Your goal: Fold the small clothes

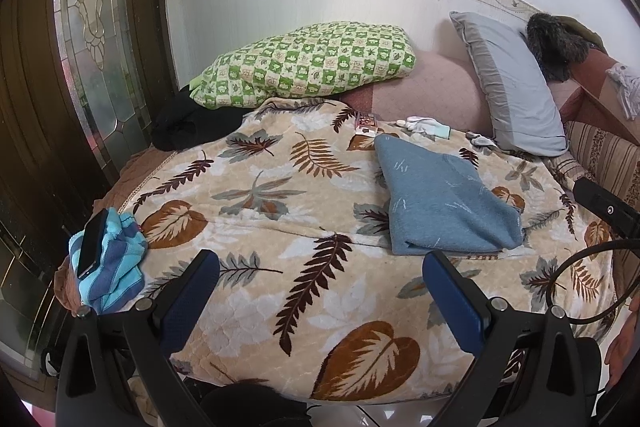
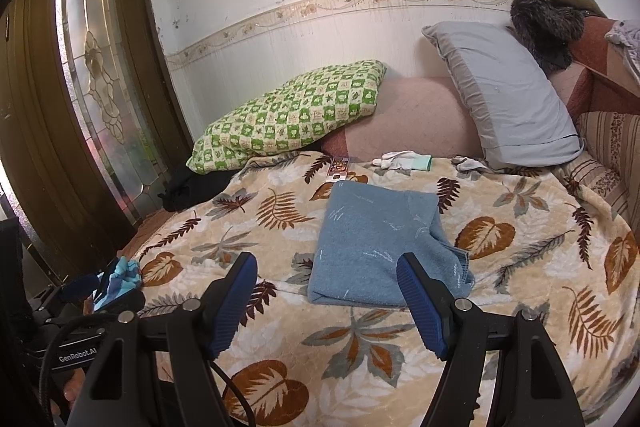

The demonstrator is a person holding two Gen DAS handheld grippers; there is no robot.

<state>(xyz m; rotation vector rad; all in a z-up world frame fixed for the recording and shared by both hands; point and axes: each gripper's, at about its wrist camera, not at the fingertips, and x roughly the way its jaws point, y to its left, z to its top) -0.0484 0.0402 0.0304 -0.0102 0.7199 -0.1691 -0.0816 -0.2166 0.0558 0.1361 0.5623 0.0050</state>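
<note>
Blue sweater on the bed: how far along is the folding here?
Done: the blue sweater lies folded flat on the leaf blanket. In hand: nothing; the left gripper and right gripper are open and empty. Left: the striped blue garment, bunched under a phone, looks unfolded.

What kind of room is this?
Most likely a bedroom. A leaf-patterned blanket covers a bed, a grey pillow and a green checked pillow lean against the wall, and a folded blue garment lies on the blanket.

Blue sweater on leaf-print blanket.
</note>
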